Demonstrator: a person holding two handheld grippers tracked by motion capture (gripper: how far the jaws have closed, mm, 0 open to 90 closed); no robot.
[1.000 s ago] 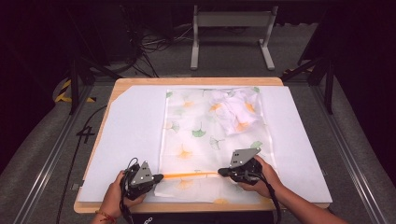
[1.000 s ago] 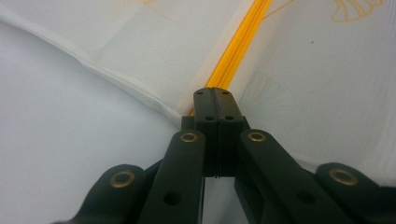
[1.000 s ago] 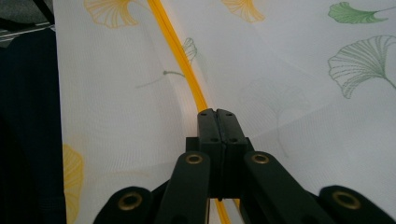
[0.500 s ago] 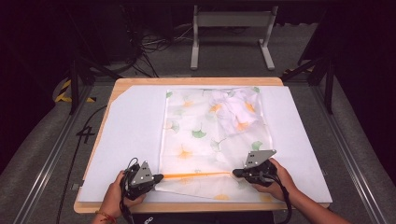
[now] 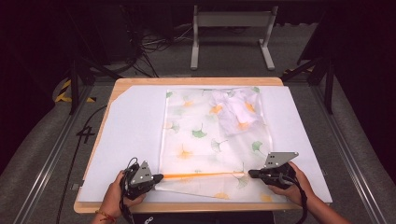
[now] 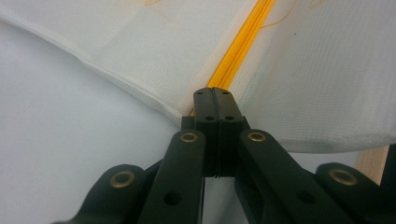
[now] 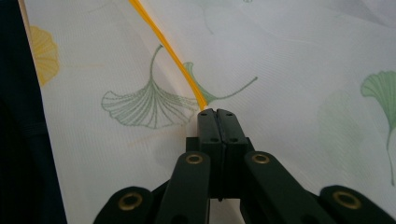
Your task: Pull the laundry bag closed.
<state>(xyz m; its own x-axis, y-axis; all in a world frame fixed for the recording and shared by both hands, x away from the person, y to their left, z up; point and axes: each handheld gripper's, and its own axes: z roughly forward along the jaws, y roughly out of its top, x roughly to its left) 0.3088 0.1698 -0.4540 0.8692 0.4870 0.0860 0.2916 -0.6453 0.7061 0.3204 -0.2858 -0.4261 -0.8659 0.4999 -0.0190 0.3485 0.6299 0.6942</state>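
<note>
The right tongs (image 5: 252,174) have slid outward along the orange edge (image 5: 201,175), stretching it taut against the left tongs (image 5: 158,178); both stay clenched on the leaf-print cloth (image 5: 205,135), spread on the tabletop (image 5: 135,84), probably for folding.

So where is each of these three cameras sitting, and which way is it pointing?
High view: above the person's side, looking forward and down on the table; both hands, the left gripper and the right gripper show.
Left gripper view: on the left gripper, looking along its shut jaws at the orange edge of the ginkgo-print cloth.
Right gripper view: on the right gripper, jaws shut on that edge.
All three share the orange edge.
</note>
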